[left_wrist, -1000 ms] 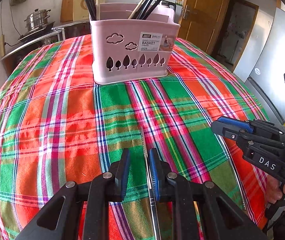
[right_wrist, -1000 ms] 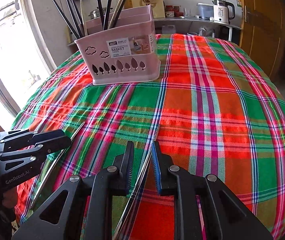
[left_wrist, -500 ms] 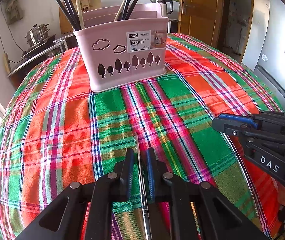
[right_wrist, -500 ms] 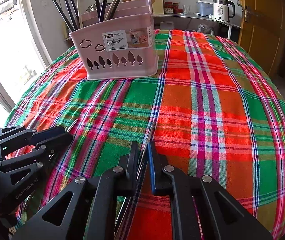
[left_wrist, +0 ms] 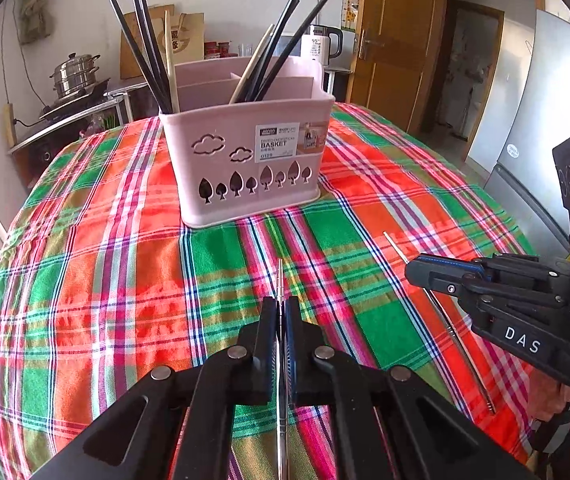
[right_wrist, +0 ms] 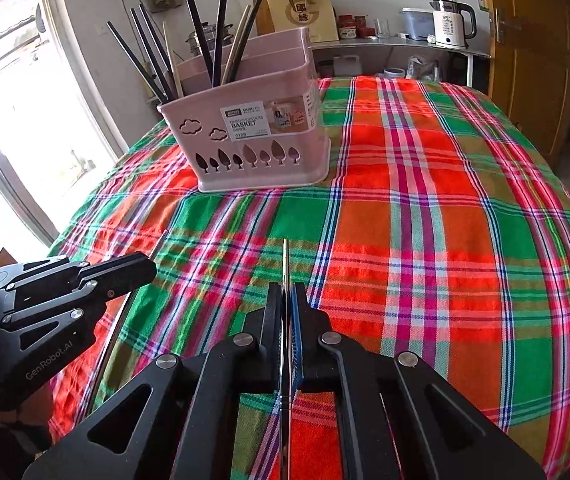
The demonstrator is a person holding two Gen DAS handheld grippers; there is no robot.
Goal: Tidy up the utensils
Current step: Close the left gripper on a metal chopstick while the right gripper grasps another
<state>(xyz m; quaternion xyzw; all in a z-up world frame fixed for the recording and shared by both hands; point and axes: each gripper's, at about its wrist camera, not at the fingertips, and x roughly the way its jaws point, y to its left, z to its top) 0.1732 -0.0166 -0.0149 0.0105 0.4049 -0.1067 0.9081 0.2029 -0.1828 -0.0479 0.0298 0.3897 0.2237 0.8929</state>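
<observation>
A pink utensil basket (left_wrist: 245, 168) (right_wrist: 261, 148) stands at the far side of the plaid tablecloth (left_wrist: 85, 240), with several black and pale chopsticks (left_wrist: 145, 40) upright in it. My left gripper (left_wrist: 281, 305) is closing its jaws the last bit, pads pressed on a thin metal chopstick (left_wrist: 280, 276) that points toward the basket. My right gripper (right_wrist: 287, 292) is likewise closing, clamped on a second metal chopstick (right_wrist: 285, 260). Each gripper shows in the other's view: the right gripper (left_wrist: 417, 272) at the right, the left gripper (right_wrist: 145, 268) at the left.
The round table's edge falls away on both sides. Behind it are a steel steamer pot (left_wrist: 75, 76), a white kettle (right_wrist: 451, 22) on a shelf, a wooden door (left_wrist: 393, 48), a grey fridge (left_wrist: 545, 140) and a bright window (right_wrist: 25, 120).
Both grippers' jaws closed onto the metal chopsticks that lay between them. The left gripper rose slightly and the basket shifted in its view; the right one swung its chopstick straight.
</observation>
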